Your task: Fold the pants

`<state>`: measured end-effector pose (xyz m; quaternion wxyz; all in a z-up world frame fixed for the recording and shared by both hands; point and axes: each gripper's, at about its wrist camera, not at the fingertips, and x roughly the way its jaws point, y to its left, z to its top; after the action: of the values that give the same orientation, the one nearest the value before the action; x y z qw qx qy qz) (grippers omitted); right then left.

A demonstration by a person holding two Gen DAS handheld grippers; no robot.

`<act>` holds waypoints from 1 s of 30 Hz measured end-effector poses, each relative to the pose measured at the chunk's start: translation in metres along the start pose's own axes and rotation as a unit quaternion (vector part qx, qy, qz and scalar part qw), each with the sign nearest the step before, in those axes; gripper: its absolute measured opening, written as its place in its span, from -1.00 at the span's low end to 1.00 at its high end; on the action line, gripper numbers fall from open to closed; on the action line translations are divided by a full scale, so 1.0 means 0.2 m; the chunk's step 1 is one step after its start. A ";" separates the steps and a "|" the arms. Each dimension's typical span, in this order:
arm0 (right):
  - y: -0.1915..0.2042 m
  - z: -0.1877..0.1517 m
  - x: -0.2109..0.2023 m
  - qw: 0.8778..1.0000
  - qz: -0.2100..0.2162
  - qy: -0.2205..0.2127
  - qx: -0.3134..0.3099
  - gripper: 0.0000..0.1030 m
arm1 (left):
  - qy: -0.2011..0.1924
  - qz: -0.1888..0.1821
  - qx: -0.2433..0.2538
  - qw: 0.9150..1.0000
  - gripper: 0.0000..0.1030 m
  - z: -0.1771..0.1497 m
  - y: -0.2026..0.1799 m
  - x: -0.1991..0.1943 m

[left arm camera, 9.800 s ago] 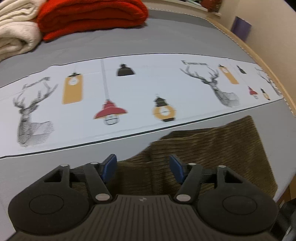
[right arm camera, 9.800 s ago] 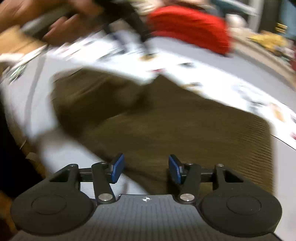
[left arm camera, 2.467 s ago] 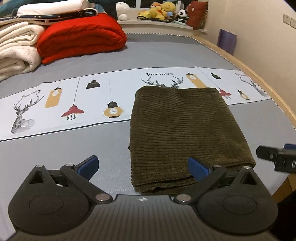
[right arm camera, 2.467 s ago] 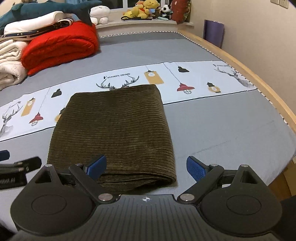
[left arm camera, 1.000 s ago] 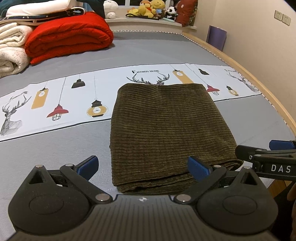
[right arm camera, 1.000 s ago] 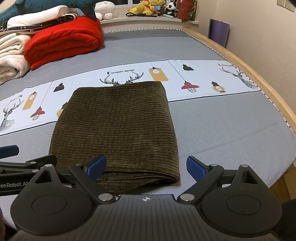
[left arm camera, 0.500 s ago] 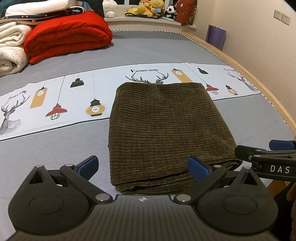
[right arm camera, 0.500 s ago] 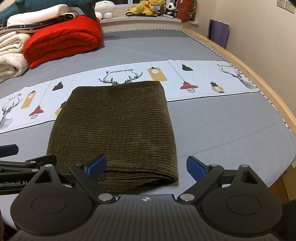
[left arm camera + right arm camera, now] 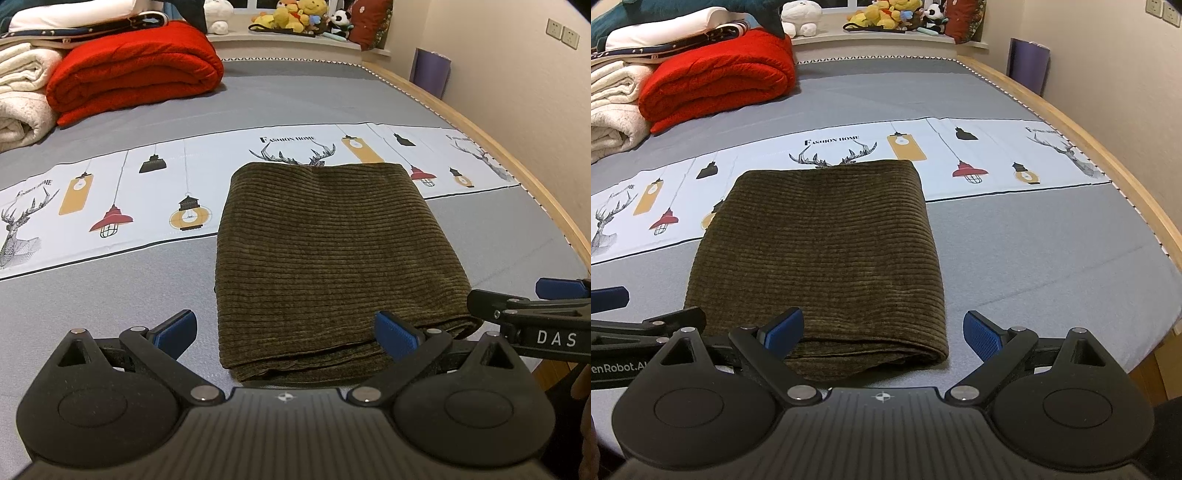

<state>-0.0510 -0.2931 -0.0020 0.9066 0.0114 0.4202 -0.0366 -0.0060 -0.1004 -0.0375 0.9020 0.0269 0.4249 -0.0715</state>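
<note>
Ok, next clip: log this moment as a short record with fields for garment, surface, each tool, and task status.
garment: olive corduroy pants, folded into a flat rectangle, layered edges toward the cameras
surface: grey bed cover with a white printed band; the pants overlap that band at their far edge
left tool: open, holding nothing, at the near edge of the pants
right tool: open, holding nothing, at the near right corner of the pants
background: red blanket and cream blanket stacked at far left
task status: the fold looks complete
</note>
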 end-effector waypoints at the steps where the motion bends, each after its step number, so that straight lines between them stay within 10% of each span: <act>1: 0.00 0.00 0.00 1.000 0.000 0.000 0.000 0.82 | 0.000 0.000 0.000 1.000 0.99 0.00 0.00 0.00; 30: 0.00 0.00 0.02 1.000 -0.004 0.004 0.006 0.82 | 0.008 -0.001 0.005 1.000 0.99 0.00 -0.02 0.04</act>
<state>-0.0491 -0.2936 -0.0054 0.9046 0.0156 0.4238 -0.0432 -0.0011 -0.1053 -0.0436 0.8985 0.0313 0.4316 -0.0741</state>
